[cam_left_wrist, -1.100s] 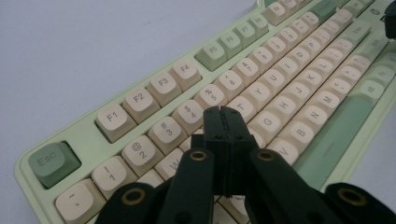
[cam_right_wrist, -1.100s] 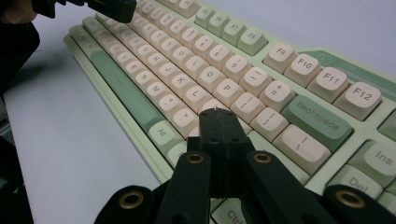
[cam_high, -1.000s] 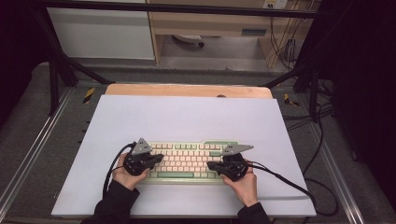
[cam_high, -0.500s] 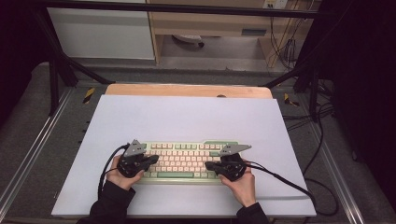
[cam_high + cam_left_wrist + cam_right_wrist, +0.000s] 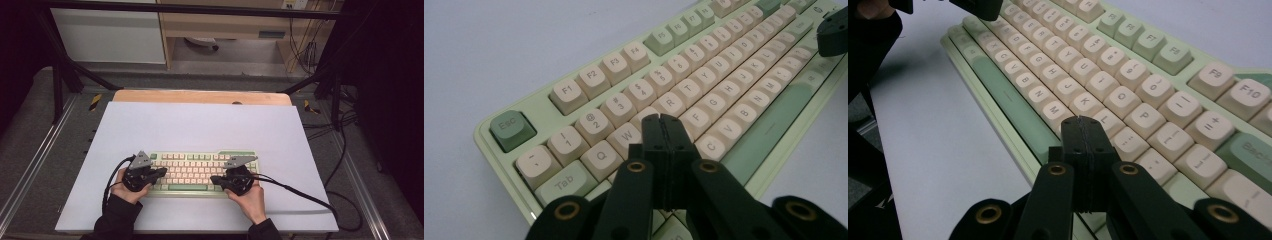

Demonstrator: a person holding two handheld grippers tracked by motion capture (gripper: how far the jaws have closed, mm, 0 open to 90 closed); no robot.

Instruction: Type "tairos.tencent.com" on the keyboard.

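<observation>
Hovering both claws over keyboard (image 5: 200, 171), which is lying near front edge of bench (image 5: 200, 125). We are keeping left claw (image 5: 663, 121) and right claw (image 5: 1083, 123) pressed together, empty, using tips as pokers. We are aiming one keycap per press, straight down, gently.

a pale green keyboard (image 5: 200, 172) with cream keycaps and green accent keys (esc, space bar, some function keys) lies flat on the white table surface, long side across, toward the near edge. it sits between and under the two closed grippers: its left end is beneath the left gripper (image 5: 161, 171), whose closed tips hang over the letter rows around the w and e keys, and its right end is beneath the right gripper (image 5: 214, 179), whose tips sit near the l key
</observation>
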